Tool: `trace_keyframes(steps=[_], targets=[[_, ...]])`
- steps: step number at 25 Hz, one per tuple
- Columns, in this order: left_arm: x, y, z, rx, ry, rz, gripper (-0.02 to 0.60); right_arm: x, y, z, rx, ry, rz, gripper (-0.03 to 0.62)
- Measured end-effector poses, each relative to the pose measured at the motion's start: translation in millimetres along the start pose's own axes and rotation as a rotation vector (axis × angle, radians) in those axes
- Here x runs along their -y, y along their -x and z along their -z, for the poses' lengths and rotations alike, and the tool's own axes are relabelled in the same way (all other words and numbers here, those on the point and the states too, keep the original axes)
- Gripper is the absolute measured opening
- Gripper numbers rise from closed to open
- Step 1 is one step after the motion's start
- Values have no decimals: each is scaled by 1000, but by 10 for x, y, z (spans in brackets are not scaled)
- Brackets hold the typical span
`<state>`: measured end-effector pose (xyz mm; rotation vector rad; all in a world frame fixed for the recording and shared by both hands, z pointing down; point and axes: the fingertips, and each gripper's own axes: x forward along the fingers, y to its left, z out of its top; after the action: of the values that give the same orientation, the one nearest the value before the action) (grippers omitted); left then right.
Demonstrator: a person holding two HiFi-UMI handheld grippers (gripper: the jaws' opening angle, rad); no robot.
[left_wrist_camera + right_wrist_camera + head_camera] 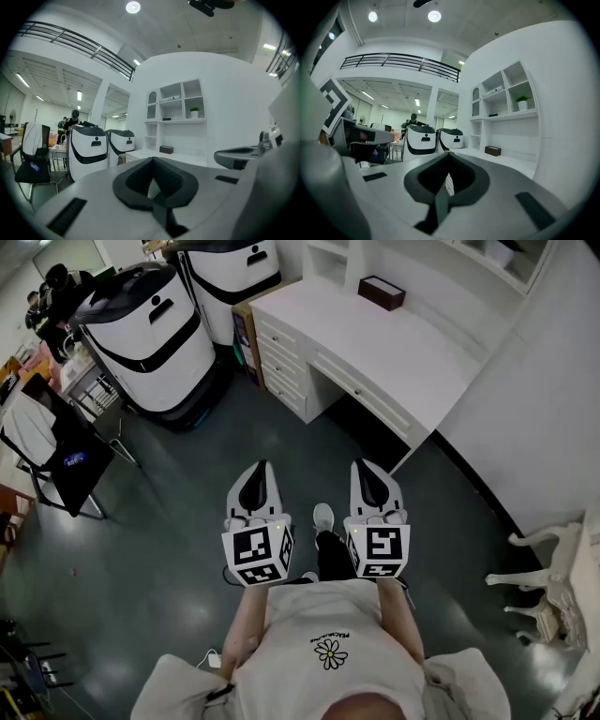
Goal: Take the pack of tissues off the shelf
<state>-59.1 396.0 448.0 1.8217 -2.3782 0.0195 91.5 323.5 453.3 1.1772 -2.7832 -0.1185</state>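
Left tongs (152, 161) and right tongs (448, 157) both closed, nothing between them; the pale flat pack of tissues (170, 98), if that's it, lies on the shelf (182, 101), ahead, above, well apart; probably light, soft, slick-wrapped; pinch gently across its middle.

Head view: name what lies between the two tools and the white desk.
Only bare dark floor, from left tool and right tool to the white desk; the head view shows it.

Ceiling lights (434, 16) brighten sharp frames with fisheye-bent, dark-vignetted edges.
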Motion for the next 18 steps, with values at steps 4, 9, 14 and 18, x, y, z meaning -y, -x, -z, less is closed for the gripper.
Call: trace_keyframes(steps=[4, 9, 14, 18], targets=[[-16, -248, 25, 19, -9, 1, 0, 61, -264, 29, 35, 1, -15, 3], [-81, -778, -18, 23, -43, -2, 0, 286, -801, 60, 55, -38, -14, 2], [-147, -1381, -221, 39, -48, -19, 0, 546, -1433, -11, 61, -49, -32, 2], [-217, -1951, -307, 25, -40, -27, 0, 745, -1990, -33, 45, -50, -46, 3]])
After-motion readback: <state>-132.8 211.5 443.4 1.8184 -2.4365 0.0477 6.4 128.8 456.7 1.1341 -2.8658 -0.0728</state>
